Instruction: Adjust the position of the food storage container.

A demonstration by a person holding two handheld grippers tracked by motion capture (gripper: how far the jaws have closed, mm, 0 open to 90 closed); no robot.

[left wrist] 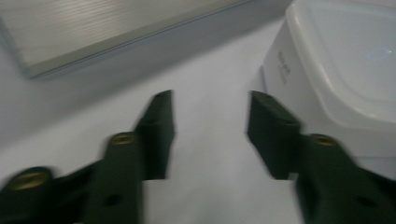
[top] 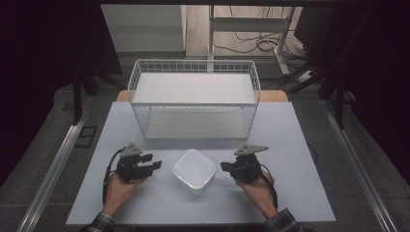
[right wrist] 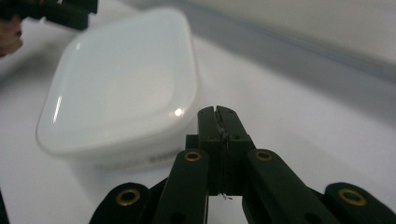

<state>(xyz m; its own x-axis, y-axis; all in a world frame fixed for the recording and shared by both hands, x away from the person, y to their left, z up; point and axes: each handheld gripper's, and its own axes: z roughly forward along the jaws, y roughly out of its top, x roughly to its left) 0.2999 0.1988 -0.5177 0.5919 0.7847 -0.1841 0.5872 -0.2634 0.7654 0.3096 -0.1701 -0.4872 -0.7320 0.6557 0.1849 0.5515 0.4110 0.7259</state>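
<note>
We see a white lidded container (top: 194,170) sitting on the pale counter (top: 290,135) near the middle of its near edge, between two hand-held grippers. The left gripper (top: 155,166) lies just beside the container's left side, its jaws spread apart with nothing between them; in the left gripper view (left wrist: 210,126) the container (left wrist: 336,70) stands to the right of the jaws, apart from them. The right gripper (top: 224,167) points at the container's right side, jaws pressed together and empty, which the right gripper view (right wrist: 218,116) confirms, with the container (right wrist: 121,84) just beyond its tips. Behind the container, toward the counter's far edge, stands a white wire basket (top: 193,99) holding two flat shelves.
</note>
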